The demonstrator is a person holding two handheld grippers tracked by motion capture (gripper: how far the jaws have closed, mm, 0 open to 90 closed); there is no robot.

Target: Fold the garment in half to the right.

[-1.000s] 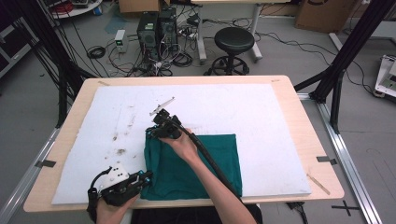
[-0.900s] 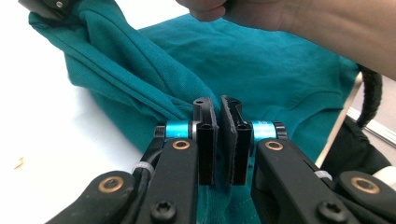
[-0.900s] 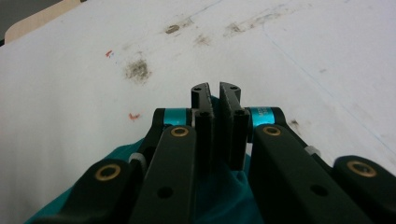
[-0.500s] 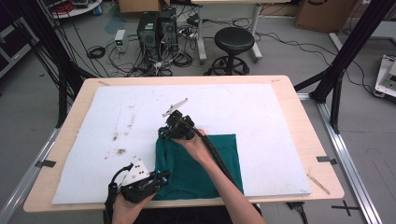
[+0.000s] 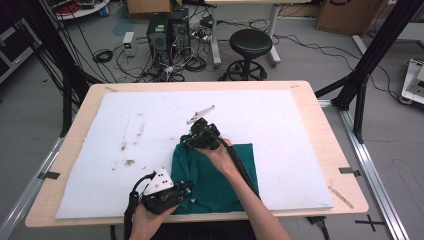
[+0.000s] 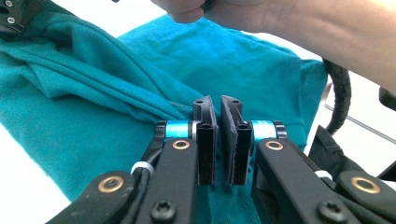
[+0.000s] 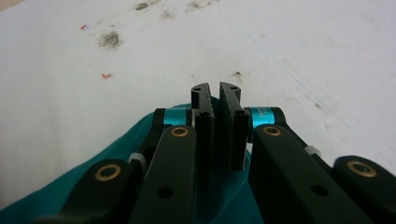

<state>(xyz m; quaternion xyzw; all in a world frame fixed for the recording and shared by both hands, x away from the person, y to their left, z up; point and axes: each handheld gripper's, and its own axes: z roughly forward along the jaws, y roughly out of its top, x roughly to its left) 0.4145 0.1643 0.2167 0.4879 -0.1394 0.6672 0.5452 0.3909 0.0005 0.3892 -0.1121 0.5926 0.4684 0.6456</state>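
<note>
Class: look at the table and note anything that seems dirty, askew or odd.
The white mat bears dark smudges left of the teal cloth, which lies rumpled, with folds bunched toward the left gripper.

Bench (image 5: 345,165): topped by a board (image 5: 280,130) that covers most of its surface. Cloth (image 5: 220,180): laid on the board at its near edge, about mid-width, partly bunched at its far left corner. Right gripper (image 5: 192,141): placed at the cloth's far left corner, jaws closed on the fabric there. Left gripper (image 5: 187,187): placed at the cloth's near left edge, jaws closed on a fold. Stains (image 5: 127,155): scattered on the board left of the cloth. Stool (image 5: 250,47) and computer cases (image 5: 167,30): stood on the floor behind the bench, cases left of the stool
</note>
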